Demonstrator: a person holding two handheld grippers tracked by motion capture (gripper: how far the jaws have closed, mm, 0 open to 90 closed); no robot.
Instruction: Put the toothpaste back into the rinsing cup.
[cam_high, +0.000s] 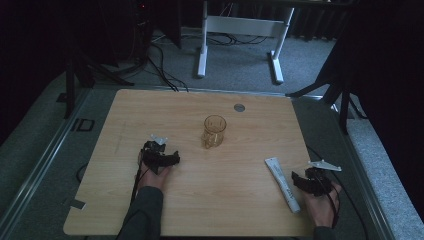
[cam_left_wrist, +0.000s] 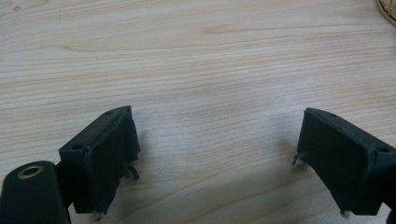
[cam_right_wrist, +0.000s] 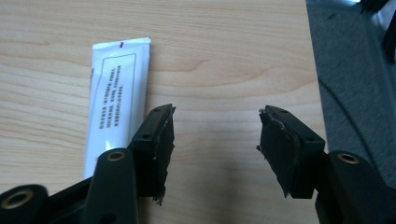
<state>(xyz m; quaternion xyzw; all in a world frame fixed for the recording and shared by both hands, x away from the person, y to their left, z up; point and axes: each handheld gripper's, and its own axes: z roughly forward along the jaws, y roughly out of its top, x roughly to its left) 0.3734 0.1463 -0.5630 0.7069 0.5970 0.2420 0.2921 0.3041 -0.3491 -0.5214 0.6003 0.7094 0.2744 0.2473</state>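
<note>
Hovering low over the table (cam_high: 200, 200) with its jaws spread wide and nothing between them, the right gripper (cam_right_wrist: 215, 140) sits just right of the white tube (cam_right_wrist: 119, 93), the near end of which runs under its left jaw in the right gripper view. The left gripper (cam_left_wrist: 215, 154) is likewise wide open and empty above bare wood, well left of the tube.

The tube lies flat near the table's right front, its crimped flat end pointing away from the person and its cap end toward the front edge (cam_high: 282, 182). It looks light and soft-walled, probably plastic laminate, so it should give under pressure and could slide on the smooth wood. The best hold is likely across the narrow width at mid-body, with gentle closing, since a hard squeeze might push out its contents.

It is white with small dark print in a framed block; the text is too small to read. Left and beyond the tube stands an amber glass mug (cam_high: 214, 131).
</note>
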